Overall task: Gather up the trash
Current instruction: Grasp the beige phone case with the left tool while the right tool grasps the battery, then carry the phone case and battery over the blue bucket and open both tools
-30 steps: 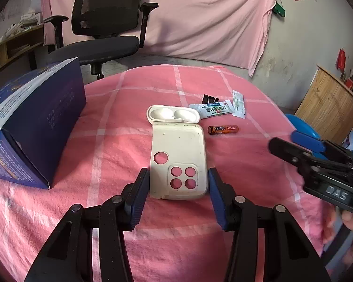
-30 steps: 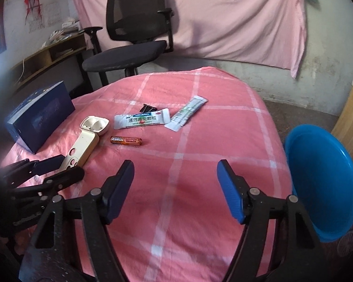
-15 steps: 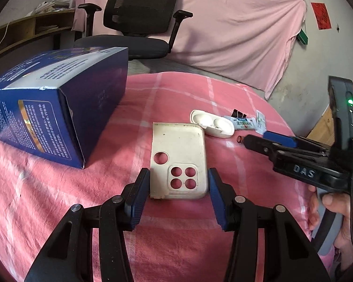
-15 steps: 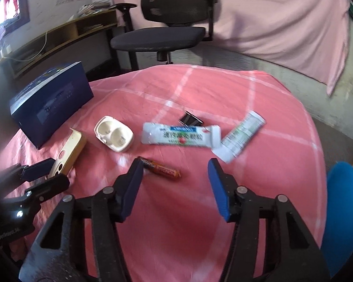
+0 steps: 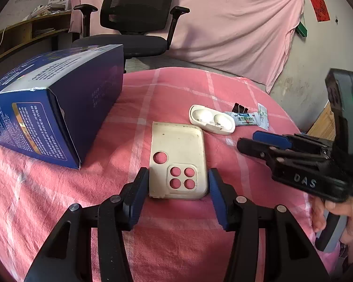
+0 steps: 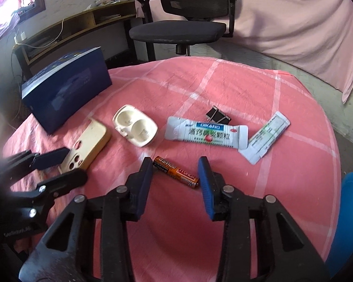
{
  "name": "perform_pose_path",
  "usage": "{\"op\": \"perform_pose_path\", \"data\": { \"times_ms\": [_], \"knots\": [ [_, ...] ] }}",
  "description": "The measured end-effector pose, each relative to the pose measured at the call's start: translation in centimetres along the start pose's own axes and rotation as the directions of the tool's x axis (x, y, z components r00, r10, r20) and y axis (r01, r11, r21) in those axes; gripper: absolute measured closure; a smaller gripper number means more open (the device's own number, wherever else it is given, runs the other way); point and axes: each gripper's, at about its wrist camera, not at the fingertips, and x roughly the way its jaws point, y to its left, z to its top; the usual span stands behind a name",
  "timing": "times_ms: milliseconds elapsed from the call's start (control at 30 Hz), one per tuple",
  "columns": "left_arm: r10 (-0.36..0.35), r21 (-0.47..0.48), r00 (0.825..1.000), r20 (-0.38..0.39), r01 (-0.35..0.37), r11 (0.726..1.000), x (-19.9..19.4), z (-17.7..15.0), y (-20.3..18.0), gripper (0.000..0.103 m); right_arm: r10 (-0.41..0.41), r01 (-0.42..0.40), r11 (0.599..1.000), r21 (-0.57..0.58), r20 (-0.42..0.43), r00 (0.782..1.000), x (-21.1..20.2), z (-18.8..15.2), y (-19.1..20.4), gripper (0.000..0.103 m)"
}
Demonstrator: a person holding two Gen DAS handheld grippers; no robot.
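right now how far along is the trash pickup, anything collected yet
Nothing looks collected yet. In hand: the left gripper brackets the phone case, and the right gripper is closing around the battery, both on the cloth. Left: the earbud tray, white sachet, smaller packet and binder clip.

Blue basin [image 6: 348, 223] cut off right

A black office chair [image 6: 183, 21] stands beyond the table [image 6: 223, 89], which is covered by a pink checked cloth. Pink fabric [image 5: 235, 23] hangs over the wall behind it. A wooden shelf unit [image 6: 77, 30] with what look like papers lines the left wall, below a bright window [image 6: 9, 2].
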Motion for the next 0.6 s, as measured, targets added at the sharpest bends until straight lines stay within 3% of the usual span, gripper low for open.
{"op": "perform_pose_path", "data": {
  "times_ms": [367,600],
  "knots": [
    [-0.009,-0.003,1.000,0.010,0.009,1.000,0.2,-0.1,0.2,0.059,-0.017,0.015,0.998,0.061,0.019,1.000,-2.3,-2.4,0.2,0.052],
    [-0.012,0.018,0.999,0.047,0.011,1.000,-0.8,-0.9,-0.5,0.059,-0.105,0.090,0.989,0.116,0.129,0.986,-5.3,-4.2,0.9,0.052]
  ]
}}
